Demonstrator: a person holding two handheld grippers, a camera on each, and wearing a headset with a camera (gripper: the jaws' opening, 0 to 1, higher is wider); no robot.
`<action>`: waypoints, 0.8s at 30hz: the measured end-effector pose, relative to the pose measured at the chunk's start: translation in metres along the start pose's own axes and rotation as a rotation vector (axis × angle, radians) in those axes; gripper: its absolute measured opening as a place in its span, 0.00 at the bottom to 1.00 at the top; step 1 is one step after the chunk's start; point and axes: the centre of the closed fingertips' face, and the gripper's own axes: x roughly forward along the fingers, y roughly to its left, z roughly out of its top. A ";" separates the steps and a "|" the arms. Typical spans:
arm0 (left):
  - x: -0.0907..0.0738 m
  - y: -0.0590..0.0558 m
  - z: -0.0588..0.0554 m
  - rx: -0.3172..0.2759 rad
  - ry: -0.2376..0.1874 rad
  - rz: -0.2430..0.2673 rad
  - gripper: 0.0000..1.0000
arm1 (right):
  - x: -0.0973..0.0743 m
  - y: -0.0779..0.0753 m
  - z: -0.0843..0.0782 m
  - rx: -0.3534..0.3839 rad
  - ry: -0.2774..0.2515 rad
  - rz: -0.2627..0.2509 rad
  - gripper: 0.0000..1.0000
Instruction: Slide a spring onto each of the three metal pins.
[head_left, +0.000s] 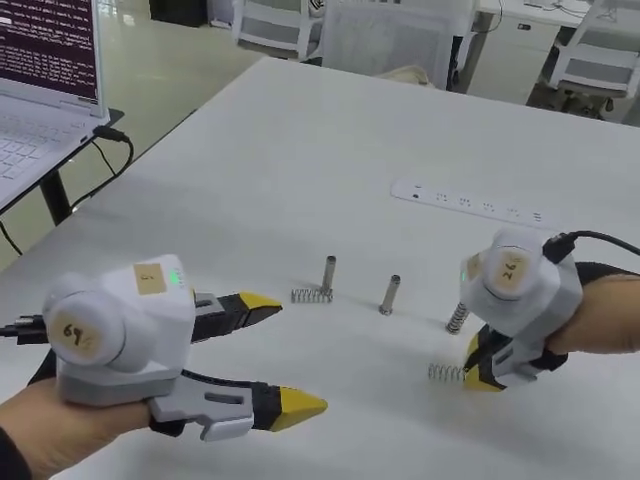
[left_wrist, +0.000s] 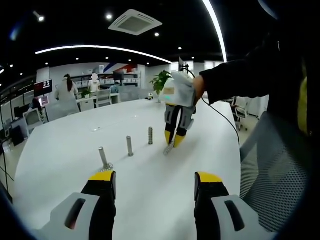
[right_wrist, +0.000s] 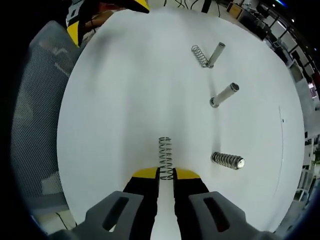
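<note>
Right gripper (right_wrist: 166, 173) on a spring, left gripper (head_left: 285, 352) open and idle over the white table (head_left: 300, 180).

My right gripper's jaws are closed on the near end of a loose spring (right_wrist: 165, 152), which lies flat on the table and points straight away from the jaws. My left gripper holds nothing, its yellow-tipped jaws spread wide, well short of the pins. In the head view the left pin (head_left: 328, 272) stands bare, with a second spring (head_left: 311, 295) lying on the table against its foot. The middle pin (head_left: 390, 294) is bare too. The right pin (right_wrist: 240, 162) already carries a fitted spring (head_left: 457, 320) and stands just beside my right gripper. A white power strip (head_left: 470, 200) lies beyond the pins, and a laptop (head_left: 40, 90) sits off the table's left side.
</note>
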 end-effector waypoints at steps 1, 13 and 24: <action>0.001 -0.001 0.001 0.006 0.000 -0.005 0.59 | -0.004 0.002 0.004 -0.010 -0.001 -0.001 0.08; 0.011 -0.014 0.016 0.060 -0.012 -0.060 0.54 | -0.041 0.029 0.054 -0.068 -0.077 0.047 0.08; 0.014 -0.028 0.031 0.107 -0.032 -0.105 0.45 | -0.064 0.054 0.093 -0.146 -0.129 0.075 0.08</action>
